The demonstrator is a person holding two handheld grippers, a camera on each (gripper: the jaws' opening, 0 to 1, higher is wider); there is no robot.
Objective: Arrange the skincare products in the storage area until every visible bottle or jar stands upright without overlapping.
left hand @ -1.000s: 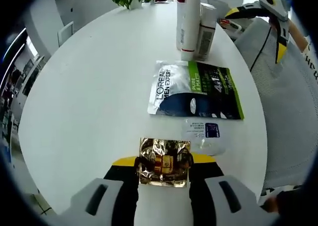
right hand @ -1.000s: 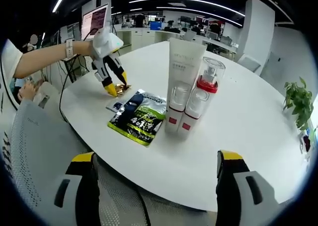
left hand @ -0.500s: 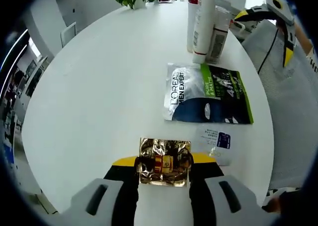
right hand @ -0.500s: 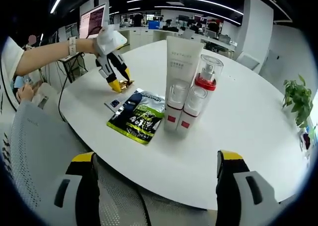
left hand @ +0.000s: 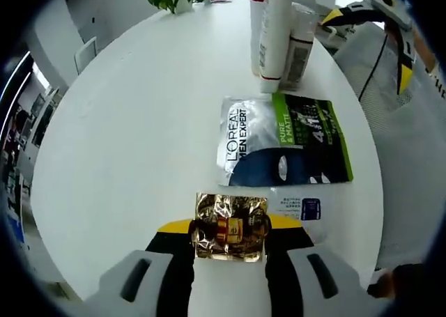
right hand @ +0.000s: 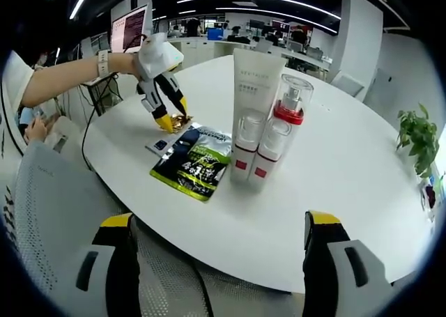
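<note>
My left gripper (left hand: 230,228) is shut on a crinkled gold foil sachet (left hand: 230,218), held low over the white table (left hand: 132,129). Just beyond it lie a silver, navy and green L'Oreal pouch (left hand: 282,141) and a small clear sachet with a blue label (left hand: 301,208). A tall white tube (left hand: 272,31) and a red-collared pump bottle (left hand: 300,49) stand upright side by side past the pouch. From the right gripper view, the tube (right hand: 254,115) and pump bottle (right hand: 282,139) stand mid-table, with the left gripper (right hand: 171,120) beside the pouch (right hand: 195,162). My right gripper (right hand: 217,261) is open and holds nothing.
A potted plant (right hand: 418,143) stands at the table's far edge. A grey mesh chair (right hand: 49,212) sits under my right gripper, off the near table edge. A person's arm (right hand: 63,80) reaches in from the left. Office desks and screens fill the background.
My left gripper has carried the gold sachet a little closer to the pouch and small sachet. The right gripper has stayed put and open.
</note>
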